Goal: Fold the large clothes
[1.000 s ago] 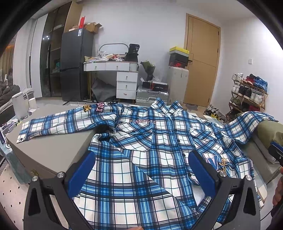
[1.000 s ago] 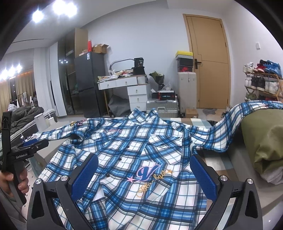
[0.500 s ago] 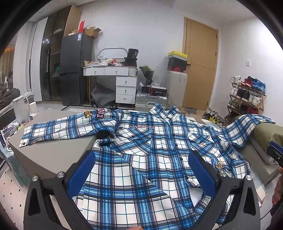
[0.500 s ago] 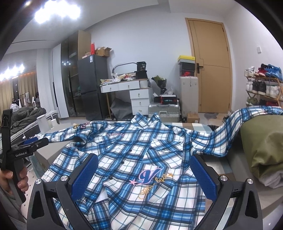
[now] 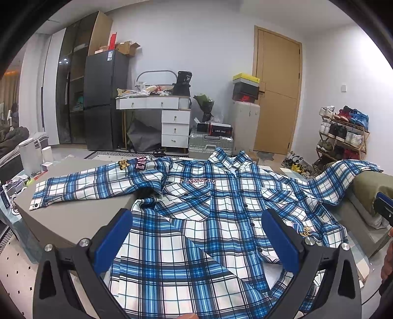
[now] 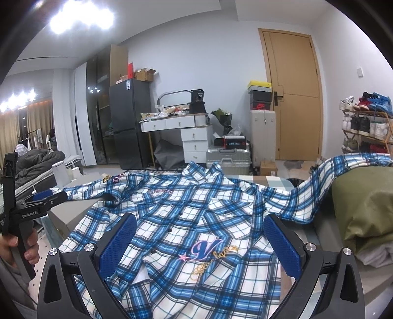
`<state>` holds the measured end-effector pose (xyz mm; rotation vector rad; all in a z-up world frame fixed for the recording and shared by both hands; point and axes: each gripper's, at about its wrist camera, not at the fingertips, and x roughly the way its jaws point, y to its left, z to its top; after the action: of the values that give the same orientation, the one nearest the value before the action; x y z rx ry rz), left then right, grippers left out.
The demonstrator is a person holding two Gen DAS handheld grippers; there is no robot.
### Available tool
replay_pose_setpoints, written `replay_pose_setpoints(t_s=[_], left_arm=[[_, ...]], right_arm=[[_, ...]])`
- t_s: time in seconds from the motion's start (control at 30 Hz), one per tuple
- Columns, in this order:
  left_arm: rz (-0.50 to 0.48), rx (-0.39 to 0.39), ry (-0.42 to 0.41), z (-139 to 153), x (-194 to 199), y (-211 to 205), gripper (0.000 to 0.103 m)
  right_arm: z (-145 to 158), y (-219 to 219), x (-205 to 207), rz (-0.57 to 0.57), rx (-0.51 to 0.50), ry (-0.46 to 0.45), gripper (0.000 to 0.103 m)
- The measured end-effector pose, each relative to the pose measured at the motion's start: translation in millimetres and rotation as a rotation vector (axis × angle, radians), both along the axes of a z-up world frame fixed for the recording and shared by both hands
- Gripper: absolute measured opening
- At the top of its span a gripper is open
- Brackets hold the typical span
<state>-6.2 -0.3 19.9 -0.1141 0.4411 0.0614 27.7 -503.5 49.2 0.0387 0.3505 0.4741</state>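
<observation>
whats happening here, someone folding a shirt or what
A person holds a two-finger tool in each hand over a large blue and white plaid shirt spread front-up on a grey table. The left tool and right tool both hover open above the lower part of the shirt, gripping nothing. One sleeve lies flat across the table; the other drapes over an olive green cushion. No neat fold is made yet.

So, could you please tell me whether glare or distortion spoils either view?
Right wrist view: ceiling lights blow out at upper left, yet the shirt stays sharp. Left wrist view: even light, no glare. Both: fisheye bending, dark corners.
</observation>
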Motion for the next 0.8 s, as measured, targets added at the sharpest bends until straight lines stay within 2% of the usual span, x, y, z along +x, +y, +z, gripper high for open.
replay_pose_setpoints(t_s=[0.17, 0.47, 0.6, 0.7, 0.8], left_arm=[[0.01, -0.011, 0.005, 1.0, 5.0, 2.5, 0.102], [-0.006, -0.026, 0.013, 6.7, 15.8, 1.7, 0.102], [-0.012, 0.003, 0.008, 14.6, 24.0, 0.2, 0.102], [-0.017, 0.005, -0.001, 19.8, 29.8, 2.3, 0.102], [-0.015, -0.002, 0.0, 20.5, 35.5, 4.9, 0.102]], right_arm=[[3.6, 1.1, 5.6, 0.011, -0.016, -0.012, 0.103], [16.8, -4.5, 24.6, 0.016, 0.009, 0.023, 0.103], [27.0, -7.7, 33.9, -0.01, 0.006, 0.051, 0.103], [30.5, -15.2, 41.2, -0.029, 0.031, 0.074, 0.103], [30.2, -19.8, 44.5, -0.064, 0.013, 0.071, 0.103]])
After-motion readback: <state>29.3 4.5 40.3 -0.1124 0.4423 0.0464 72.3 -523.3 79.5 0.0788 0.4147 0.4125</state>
